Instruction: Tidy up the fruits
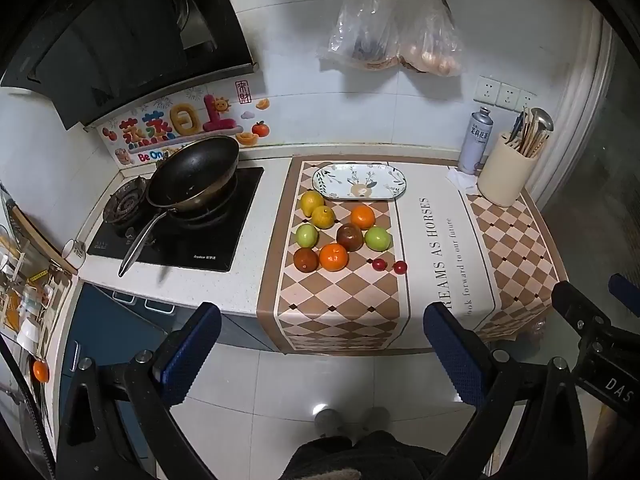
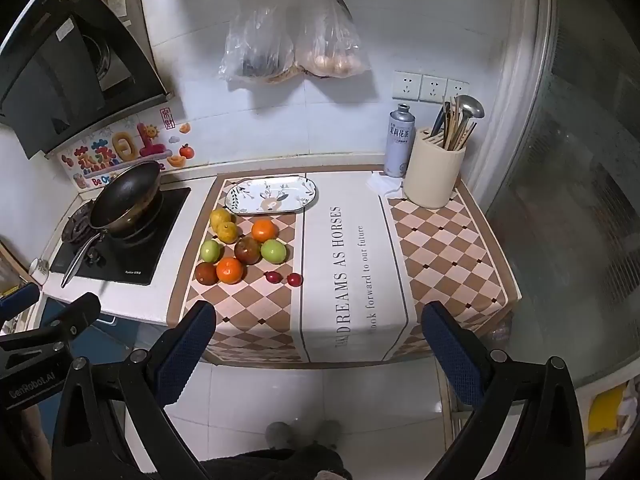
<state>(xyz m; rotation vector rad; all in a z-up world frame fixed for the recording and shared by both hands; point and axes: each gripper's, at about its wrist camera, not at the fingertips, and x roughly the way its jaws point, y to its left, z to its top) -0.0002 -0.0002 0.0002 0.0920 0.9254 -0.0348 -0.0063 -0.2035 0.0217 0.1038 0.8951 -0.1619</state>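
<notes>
Fruits (image 1: pixel 340 236) sit clustered mid-frame on the checkered mat (image 1: pixel 340 308) on the table (image 1: pixel 256 264), just below the patterned plate (image 1: pixel 359 182) (two small red ones lower right of the pile). Left tool (image 1: pixel 320 360) and right tool (image 2: pixel 320 356) both hang in the lower frame, jaws spread wide, gripping nothing. Pan (image 1: pixel 196 174) on the stove at left.

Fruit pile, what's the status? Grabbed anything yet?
Left gripper and right gripper open, empty, short of the counter. Fruit loose on the mat; plate behind it bare. Nothing blocking the approach.
</notes>
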